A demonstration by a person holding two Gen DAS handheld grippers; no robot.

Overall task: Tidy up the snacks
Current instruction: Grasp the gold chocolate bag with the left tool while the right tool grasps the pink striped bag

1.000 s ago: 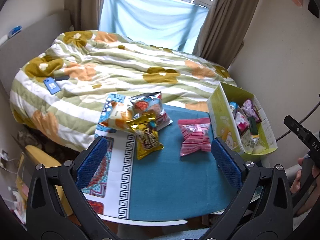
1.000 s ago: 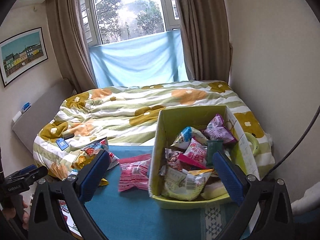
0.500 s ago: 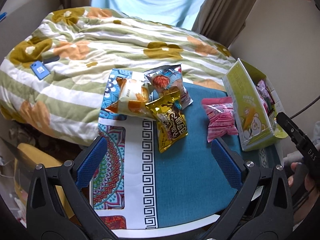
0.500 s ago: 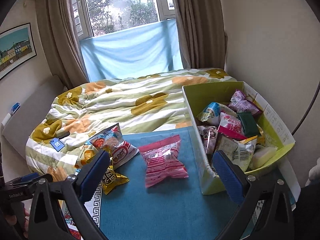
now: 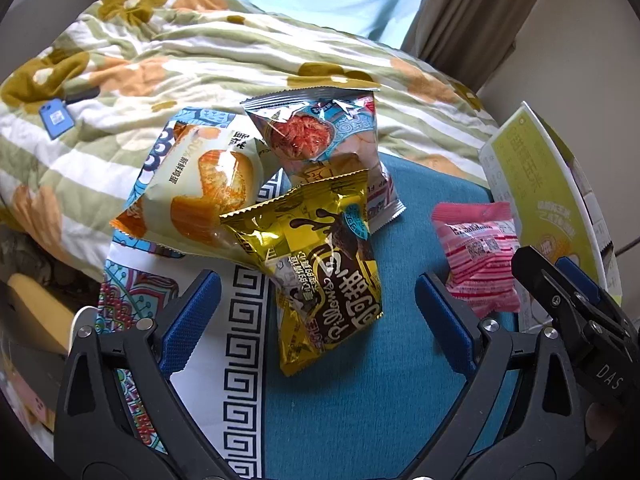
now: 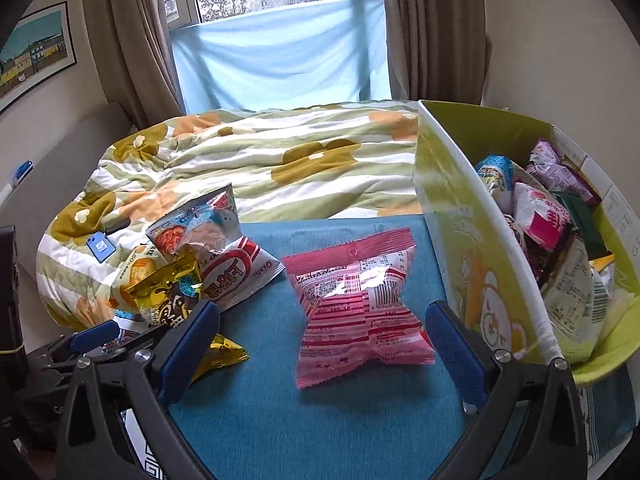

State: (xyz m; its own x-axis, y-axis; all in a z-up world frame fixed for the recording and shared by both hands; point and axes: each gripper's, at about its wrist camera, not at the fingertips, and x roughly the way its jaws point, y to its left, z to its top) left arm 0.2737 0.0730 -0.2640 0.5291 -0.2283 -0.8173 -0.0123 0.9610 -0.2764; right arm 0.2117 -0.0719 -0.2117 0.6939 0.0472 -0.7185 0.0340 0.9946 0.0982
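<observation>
Snacks lie loose on a desk [image 6: 320,420] draped in a teal cloth, at the foot of a bed with a flowered quilt [image 6: 280,152]. A gold packet [image 5: 324,272] rests in the middle of the left view, its top edge overlapping a cream bread packet [image 5: 196,184] and a clear packet with a red and blue print [image 5: 320,136] behind it. A pink packet [image 6: 356,304] lies apart to their right, just beside a yellow-green box [image 6: 472,280] already crowded with other snacks. Compared with a second ago, both tools have dropped lower and closer to the desk: the gold packet now fills the space ahead of the left tool [image 5: 318,312], and the pink packet sits centred ahead of the right tool [image 6: 322,344], where the box filled that view before. The left tool is spread wide and holds nothing, its blue pads either side of the gold packet without touching it. The right tool is equally wide open and empty, its pads flanking the pink packet's near end. This suggests each tool has lined up on its own packet and a pickup is about to begin, probably for transfer into the box; four packets remain outside it.
</observation>
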